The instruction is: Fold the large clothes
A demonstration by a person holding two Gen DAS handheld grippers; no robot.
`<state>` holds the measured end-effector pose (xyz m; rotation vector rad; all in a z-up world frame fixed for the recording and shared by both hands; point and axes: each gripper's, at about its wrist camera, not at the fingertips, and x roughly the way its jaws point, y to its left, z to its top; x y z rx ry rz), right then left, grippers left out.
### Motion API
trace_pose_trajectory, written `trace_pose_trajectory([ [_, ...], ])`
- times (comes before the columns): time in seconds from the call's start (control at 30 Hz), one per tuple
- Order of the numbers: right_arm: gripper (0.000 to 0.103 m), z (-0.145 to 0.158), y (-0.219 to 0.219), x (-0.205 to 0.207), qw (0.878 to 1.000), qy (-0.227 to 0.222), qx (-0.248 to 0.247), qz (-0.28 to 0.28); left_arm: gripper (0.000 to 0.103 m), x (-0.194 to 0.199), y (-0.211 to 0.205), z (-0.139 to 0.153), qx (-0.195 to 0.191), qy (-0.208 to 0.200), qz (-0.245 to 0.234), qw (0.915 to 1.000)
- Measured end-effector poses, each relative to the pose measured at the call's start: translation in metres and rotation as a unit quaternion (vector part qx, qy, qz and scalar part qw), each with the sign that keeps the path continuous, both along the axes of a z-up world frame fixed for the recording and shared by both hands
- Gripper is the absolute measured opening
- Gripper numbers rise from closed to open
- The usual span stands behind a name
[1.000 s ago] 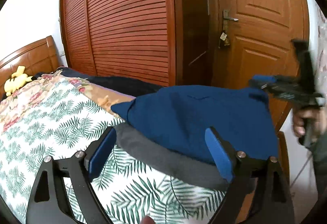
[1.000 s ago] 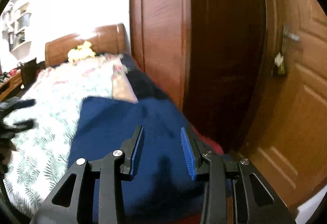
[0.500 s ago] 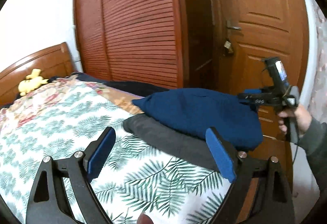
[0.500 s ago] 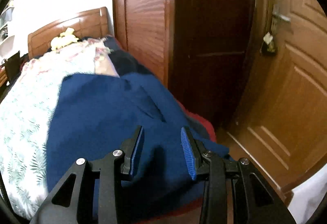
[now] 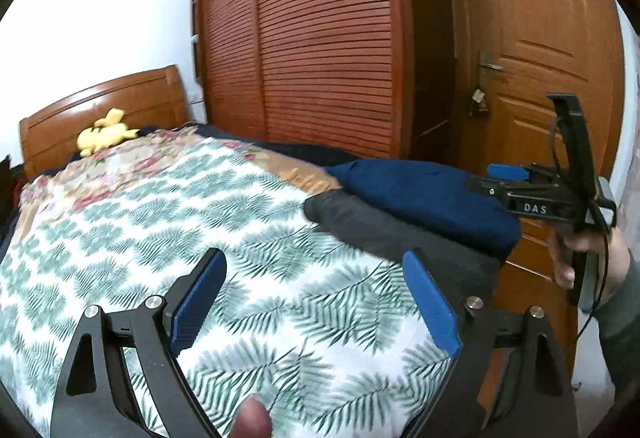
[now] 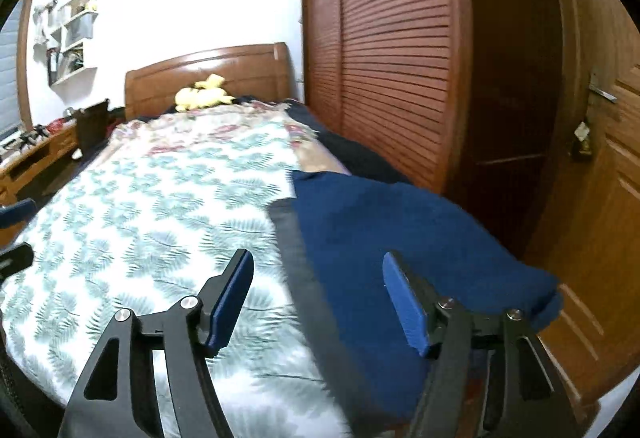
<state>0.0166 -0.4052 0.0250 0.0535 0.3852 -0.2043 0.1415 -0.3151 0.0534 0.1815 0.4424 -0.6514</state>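
Hovering nearest the lens, the left gripper [image 5: 316, 302] spreads its black angular arms wide, ribbed blue pads apart, with nothing between them but the bedspread [image 5: 200, 222] below, a smooth white cloth printed with green fern fronds. In the other view the right gripper [image 6: 320, 298] of the same build is opening its jaws; they hang above the clothes and the pads press on nothing. From the left wrist view it shows side-on at the right edge, gripped by a hand [image 5: 588, 254] in a dark sleeve.

The task's clothes lie stacked at the bed's foot corner on the door side. A folded navy garment [image 6: 400, 238], soft and thick with rounded, puffy edges, sits on top of a flatter dark grey garment [image 5: 392, 230] whose edge sticks out toward the bed's middle as a smooth band.

Farther up, the bedspread gives way to a floral strip in red and tan. A yellow plush toy [image 6: 202, 94] rests against the curved, glossy wooden headboard [image 6: 240, 66]. Along the side stands a louvred reddish wardrobe [image 5: 320, 38], its slats fine and horizontal, then a panelled wooden door [image 5: 540, 58] with a metal handle.
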Motion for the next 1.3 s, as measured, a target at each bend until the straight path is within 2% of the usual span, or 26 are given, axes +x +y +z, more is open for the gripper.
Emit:
trace_pose_trajectory([
  [0.27,0.069,-0.023,0.06,-0.014,0.999,0.011,0.002,0.046,0.09,-0.013,0.053,-0.012,0.014,0.009,0.057,0.9982],
  [0.53,0.069,-0.023,0.089,-0.011,0.995,0.02,0.013,0.1,0.09,-0.035,0.118,-0.028,0.01,0.033,0.12,0.9922],
  [0.77,0.069,-0.033,0.124,0.004,0.987,0.029,0.021,0.155,0.09,-0.045,0.176,-0.045,0.006,0.044,0.184,0.9819],
  [0.93,0.07,-0.047,0.148,0.03,0.981,0.047,0.014,0.189,0.09,-0.04,0.211,-0.062,-0.002,0.051,0.224,0.9733],
  [1.17,0.081,-0.061,0.17,0.056,0.972,0.056,0.017,0.226,0.09,-0.031,0.251,-0.086,-0.015,0.063,0.267,0.9615],
  [1.3,0.082,-0.06,0.174,0.06,0.971,0.051,0.019,0.233,0.09,-0.035,0.266,-0.089,-0.022,0.063,0.285,0.9562],
])
